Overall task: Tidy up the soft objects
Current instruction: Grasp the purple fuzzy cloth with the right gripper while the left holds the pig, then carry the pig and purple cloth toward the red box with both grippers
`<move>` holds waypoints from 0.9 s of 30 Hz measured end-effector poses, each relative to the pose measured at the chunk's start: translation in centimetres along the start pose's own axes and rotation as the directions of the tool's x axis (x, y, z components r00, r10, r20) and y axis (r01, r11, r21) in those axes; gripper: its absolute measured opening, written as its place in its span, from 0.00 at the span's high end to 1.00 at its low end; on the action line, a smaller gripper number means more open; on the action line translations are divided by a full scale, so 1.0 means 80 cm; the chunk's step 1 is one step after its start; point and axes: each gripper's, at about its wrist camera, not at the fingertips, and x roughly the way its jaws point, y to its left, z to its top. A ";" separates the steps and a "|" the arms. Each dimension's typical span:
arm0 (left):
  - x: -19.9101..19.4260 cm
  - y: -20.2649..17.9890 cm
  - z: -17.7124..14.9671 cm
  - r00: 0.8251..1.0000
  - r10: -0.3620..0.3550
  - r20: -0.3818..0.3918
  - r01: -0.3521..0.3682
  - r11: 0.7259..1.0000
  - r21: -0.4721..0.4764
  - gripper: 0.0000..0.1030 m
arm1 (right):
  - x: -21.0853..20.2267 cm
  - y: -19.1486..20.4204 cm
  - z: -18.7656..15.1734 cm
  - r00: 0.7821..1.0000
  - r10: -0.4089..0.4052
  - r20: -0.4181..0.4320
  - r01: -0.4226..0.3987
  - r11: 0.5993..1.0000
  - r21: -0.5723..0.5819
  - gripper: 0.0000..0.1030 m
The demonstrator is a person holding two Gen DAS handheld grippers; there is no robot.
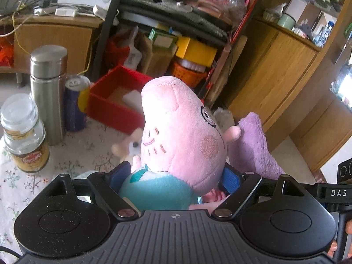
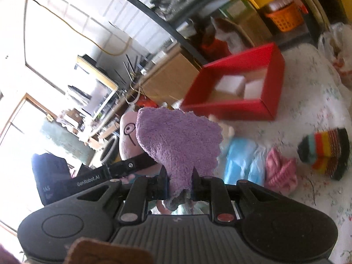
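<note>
Left gripper [image 1: 176,176] clasps a pink plush pig [image 1: 180,132] — right gripper [image 2: 178,181] pinches a fuzzy purple cloth [image 2: 178,140], open red cardboard box [image 2: 272,72] at one o'clock

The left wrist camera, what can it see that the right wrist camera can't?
Only the left wrist view shows the steel flask, the blue can and the coffee jar. Only the right wrist view shows the striped knit piece, the pink knit piece and the light blue cloth. Both show the red box, the pink pig plush and the purple cloth.
</note>
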 end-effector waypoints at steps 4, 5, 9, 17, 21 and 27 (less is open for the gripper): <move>-0.002 -0.006 0.007 0.999 0.016 0.031 -0.016 1.000 0.009 0.19 | -0.004 0.011 0.010 0.999 -0.006 0.050 0.007 1.000 -0.021 1.00; -0.002 -0.007 0.010 0.999 0.019 0.039 -0.019 1.000 0.008 0.19 | -0.006 0.013 0.012 0.998 -0.008 0.065 0.009 1.000 -0.025 1.00; -0.003 -0.013 0.020 0.997 0.009 0.078 -0.009 1.000 0.004 0.19 | -0.012 0.023 0.023 0.992 -0.006 0.128 0.012 0.999 -0.046 1.00; -0.003 -0.026 0.032 0.987 0.053 0.151 -0.059 0.997 0.040 0.22 | -0.014 0.039 0.038 0.976 -0.046 0.212 0.073 0.990 -0.124 1.00; 0.000 -0.029 0.042 0.982 0.072 0.174 -0.080 0.996 0.036 0.29 | -0.014 0.046 0.047 0.965 -0.064 0.254 0.107 0.982 -0.157 1.00; 0.021 -0.034 0.046 0.980 0.112 0.165 -0.123 0.991 0.056 0.33 | -0.008 0.053 0.057 0.958 -0.068 0.279 0.122 0.976 -0.182 1.00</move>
